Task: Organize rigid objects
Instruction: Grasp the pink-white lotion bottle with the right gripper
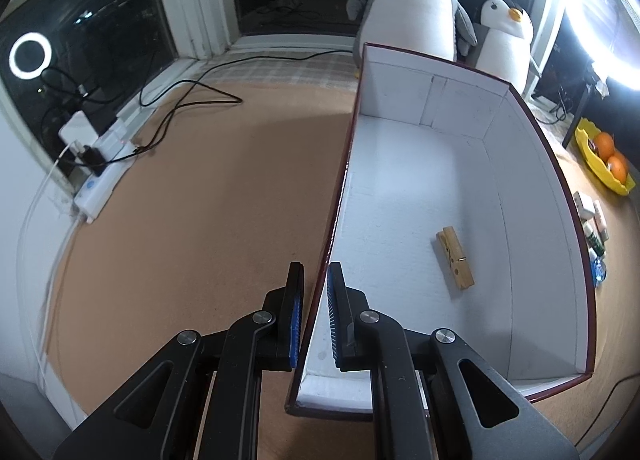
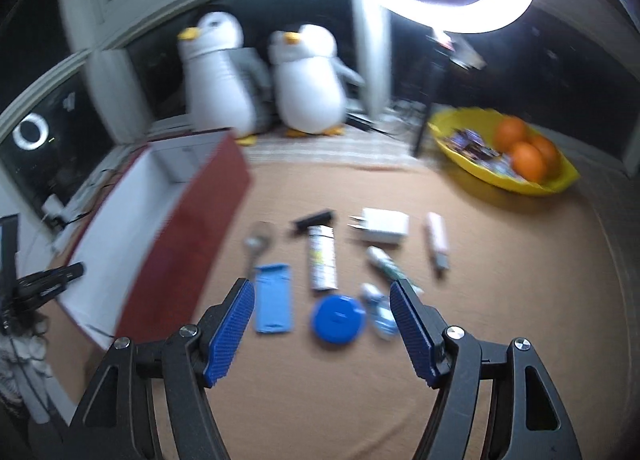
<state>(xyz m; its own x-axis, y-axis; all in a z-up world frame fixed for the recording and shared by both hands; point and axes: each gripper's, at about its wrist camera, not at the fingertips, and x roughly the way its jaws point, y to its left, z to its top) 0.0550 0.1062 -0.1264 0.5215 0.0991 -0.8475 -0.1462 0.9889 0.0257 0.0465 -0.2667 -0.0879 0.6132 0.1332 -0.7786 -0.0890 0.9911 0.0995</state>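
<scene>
A box with white inside and dark red outside point(image 1: 400, 88) stands on the brown table. One wooden clothespin point(image 1: 455, 257) lies on its floor. My left gripper point(image 1: 316, 272) is shut on the box's left wall, one pad on each side. In the blurred right wrist view, my right gripper point(image 2: 321, 288) stands open above several small items beside the box point(image 2: 180, 228): a spoon point(image 2: 258, 246), a blue flat holder point(image 2: 273, 302), a white tube point(image 2: 321, 260), a blue round disc point(image 2: 337, 317), a white charger point(image 2: 382, 226) and a pink tube point(image 2: 437, 244). Nothing is between its fingers.
A yellow bowl point(image 2: 500, 176) with oranges sits at the back right. Two plush penguins point(image 2: 220, 72) stand by the window behind the box. A bright ring light point(image 2: 440, 0) hangs over the right. A power strip point(image 1: 100, 180) and black cables lie at the table's left edge.
</scene>
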